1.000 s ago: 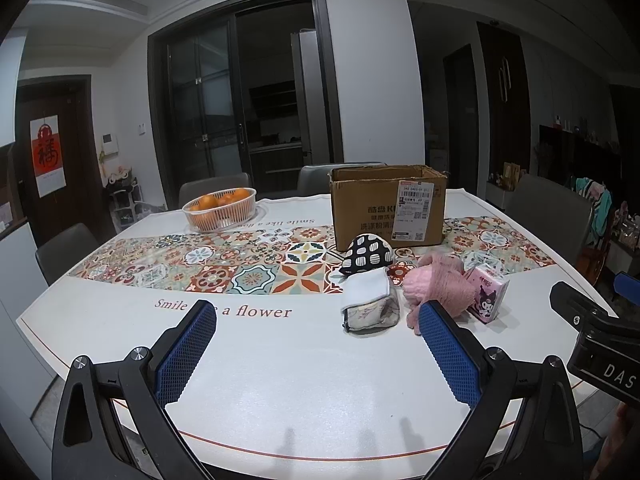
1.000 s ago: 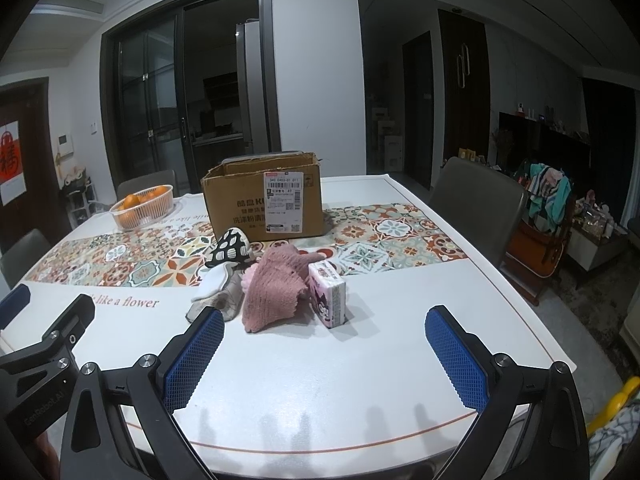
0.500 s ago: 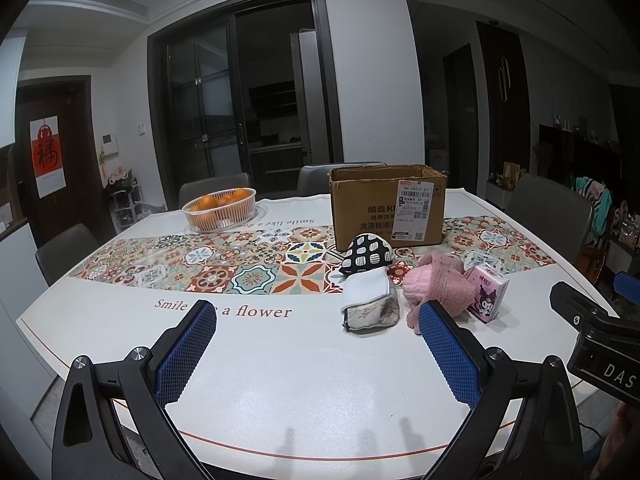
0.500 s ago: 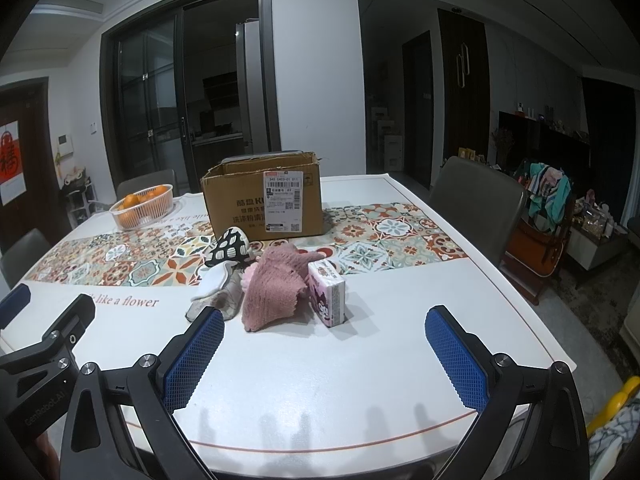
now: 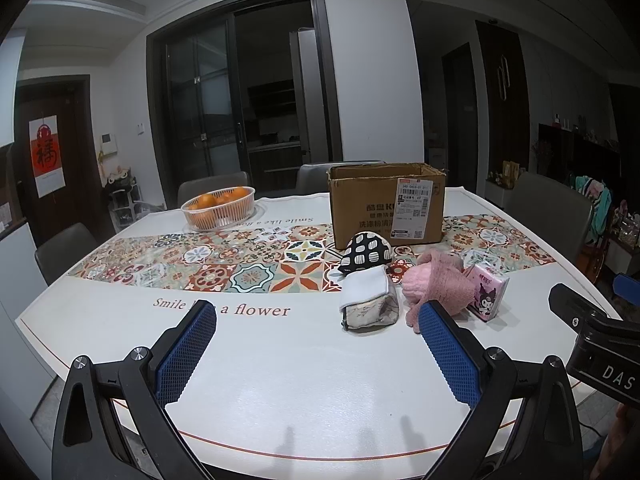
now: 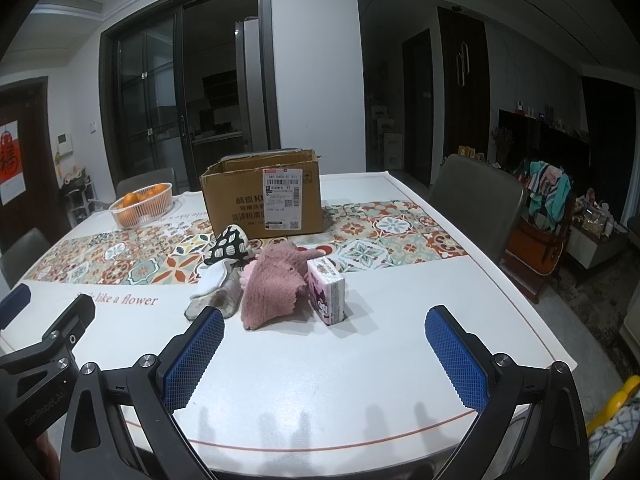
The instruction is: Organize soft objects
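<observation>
A cluster of soft things lies mid-table: a black-and-white patterned pouch (image 5: 367,253) (image 6: 229,247), a white and grey fabric pouch (image 5: 370,303) (image 6: 214,291), a pink knitted cloth (image 5: 438,285) (image 6: 276,282) and a pink tissue pack (image 5: 488,292) (image 6: 327,291). An open cardboard box (image 5: 386,204) (image 6: 262,199) stands just behind them. My left gripper (image 5: 316,350) is open and empty over the near table, left of the cluster. My right gripper (image 6: 324,354) is open and empty in front of the tissue pack.
A white basket of oranges (image 5: 219,207) (image 6: 141,205) sits at the back left of the white table (image 5: 280,380) with its tiled runner. Grey chairs stand around it, one at the right (image 6: 476,196). Each gripper's body shows at the other view's edge.
</observation>
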Action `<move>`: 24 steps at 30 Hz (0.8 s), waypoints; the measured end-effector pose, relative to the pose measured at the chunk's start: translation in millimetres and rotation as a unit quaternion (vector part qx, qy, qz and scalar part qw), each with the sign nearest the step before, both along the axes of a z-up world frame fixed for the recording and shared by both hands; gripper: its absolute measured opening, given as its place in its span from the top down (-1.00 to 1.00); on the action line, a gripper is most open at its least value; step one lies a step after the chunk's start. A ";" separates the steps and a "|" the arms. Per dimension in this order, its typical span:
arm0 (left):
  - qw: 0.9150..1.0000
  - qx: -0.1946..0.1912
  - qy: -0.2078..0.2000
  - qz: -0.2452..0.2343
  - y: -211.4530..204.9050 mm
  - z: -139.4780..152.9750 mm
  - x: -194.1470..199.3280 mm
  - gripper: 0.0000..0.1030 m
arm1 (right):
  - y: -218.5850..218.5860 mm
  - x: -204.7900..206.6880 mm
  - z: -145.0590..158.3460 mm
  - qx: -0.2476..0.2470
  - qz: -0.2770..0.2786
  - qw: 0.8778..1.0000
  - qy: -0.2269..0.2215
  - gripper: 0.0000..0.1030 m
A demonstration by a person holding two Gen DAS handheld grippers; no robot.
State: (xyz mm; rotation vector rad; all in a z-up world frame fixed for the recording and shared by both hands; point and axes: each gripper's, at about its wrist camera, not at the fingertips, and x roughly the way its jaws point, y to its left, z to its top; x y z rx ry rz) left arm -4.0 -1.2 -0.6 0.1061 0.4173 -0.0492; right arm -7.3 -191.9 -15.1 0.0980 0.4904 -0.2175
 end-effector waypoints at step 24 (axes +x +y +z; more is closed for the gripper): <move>0.998 0.008 0.064 -0.022 -32.5 -39.4 65.7 -0.77 | -27.1 51.7 -28.7 0.028 -0.005 0.999 0.024 -0.98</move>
